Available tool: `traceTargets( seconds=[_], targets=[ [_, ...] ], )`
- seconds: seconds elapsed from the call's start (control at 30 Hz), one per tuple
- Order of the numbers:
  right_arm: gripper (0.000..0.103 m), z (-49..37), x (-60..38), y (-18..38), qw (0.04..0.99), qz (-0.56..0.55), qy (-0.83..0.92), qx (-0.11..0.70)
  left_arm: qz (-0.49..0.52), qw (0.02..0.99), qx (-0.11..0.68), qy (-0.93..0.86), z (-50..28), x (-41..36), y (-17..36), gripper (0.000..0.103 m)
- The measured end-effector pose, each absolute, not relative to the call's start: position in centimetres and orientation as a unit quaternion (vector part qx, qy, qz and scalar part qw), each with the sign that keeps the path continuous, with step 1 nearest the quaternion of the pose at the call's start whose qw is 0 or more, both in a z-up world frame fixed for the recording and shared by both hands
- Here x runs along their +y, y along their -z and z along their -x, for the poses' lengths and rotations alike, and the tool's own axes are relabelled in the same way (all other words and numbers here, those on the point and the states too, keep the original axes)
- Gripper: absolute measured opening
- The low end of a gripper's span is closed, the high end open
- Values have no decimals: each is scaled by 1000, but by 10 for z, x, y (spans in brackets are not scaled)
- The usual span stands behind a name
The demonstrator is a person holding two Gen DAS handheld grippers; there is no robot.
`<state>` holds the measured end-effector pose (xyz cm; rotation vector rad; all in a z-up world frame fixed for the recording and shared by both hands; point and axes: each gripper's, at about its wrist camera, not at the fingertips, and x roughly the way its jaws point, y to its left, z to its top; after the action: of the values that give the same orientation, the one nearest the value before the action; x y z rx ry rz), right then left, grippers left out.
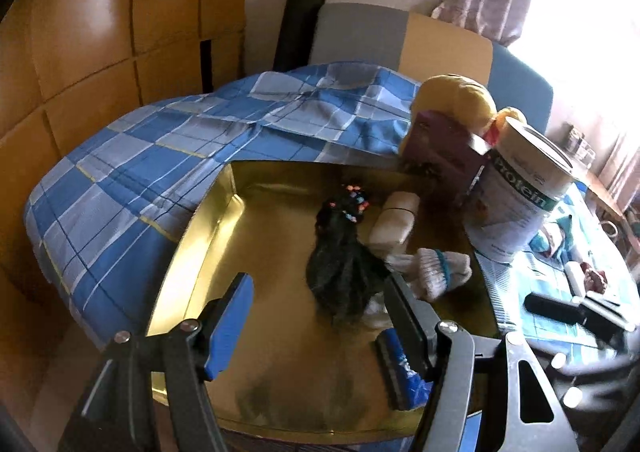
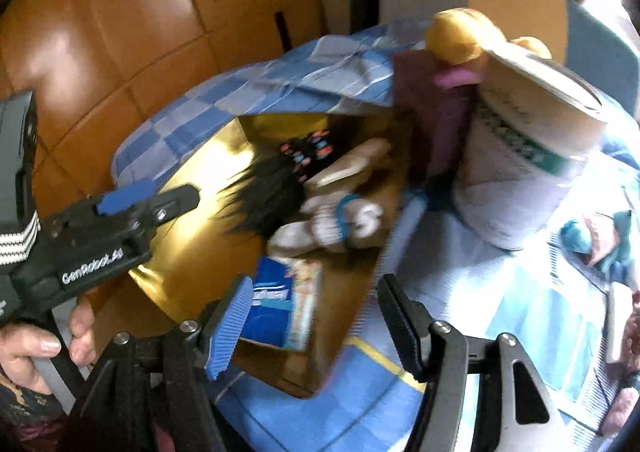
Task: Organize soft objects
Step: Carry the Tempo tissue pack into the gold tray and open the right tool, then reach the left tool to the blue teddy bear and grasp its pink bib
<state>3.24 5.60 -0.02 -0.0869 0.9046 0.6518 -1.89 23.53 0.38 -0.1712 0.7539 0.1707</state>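
A gold-lined open box (image 1: pixel 208 212) (image 2: pixel 200 172) holds a black hair bundle with coloured ties (image 1: pixel 340 248) (image 2: pixel 268 196), a white sock with a teal band (image 1: pixel 436 268) (image 2: pixel 344 220), a cream roll (image 1: pixel 394 218) (image 2: pixel 352 164) and a blue packet (image 1: pixel 400 368) (image 2: pixel 280 300). My left gripper (image 1: pixel 320 300) is open and empty above the box, close to the hair bundle. It also shows in the right wrist view (image 2: pixel 152 192). My right gripper (image 2: pixel 316 304) is open and empty above the box's near right edge.
A blue checked cloth (image 1: pixel 160 156) (image 2: pixel 288 68) drapes over the box's far and left sides. A protein tin (image 1: pixel 520 196) (image 2: pixel 532 156), a purple carton (image 1: pixel 444 148) and a yellow plush (image 1: pixel 456 96) stand at the right. Small items lie on the blue mat (image 1: pixel 560 284).
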Motion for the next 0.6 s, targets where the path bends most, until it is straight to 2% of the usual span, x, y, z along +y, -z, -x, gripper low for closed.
traceTargets(
  seconds=[0.6],
  targets=[
    [66, -57, -46, -8, 888, -16, -194, 417, 26, 922, 385, -23, 21, 182, -1, 69]
  ],
)
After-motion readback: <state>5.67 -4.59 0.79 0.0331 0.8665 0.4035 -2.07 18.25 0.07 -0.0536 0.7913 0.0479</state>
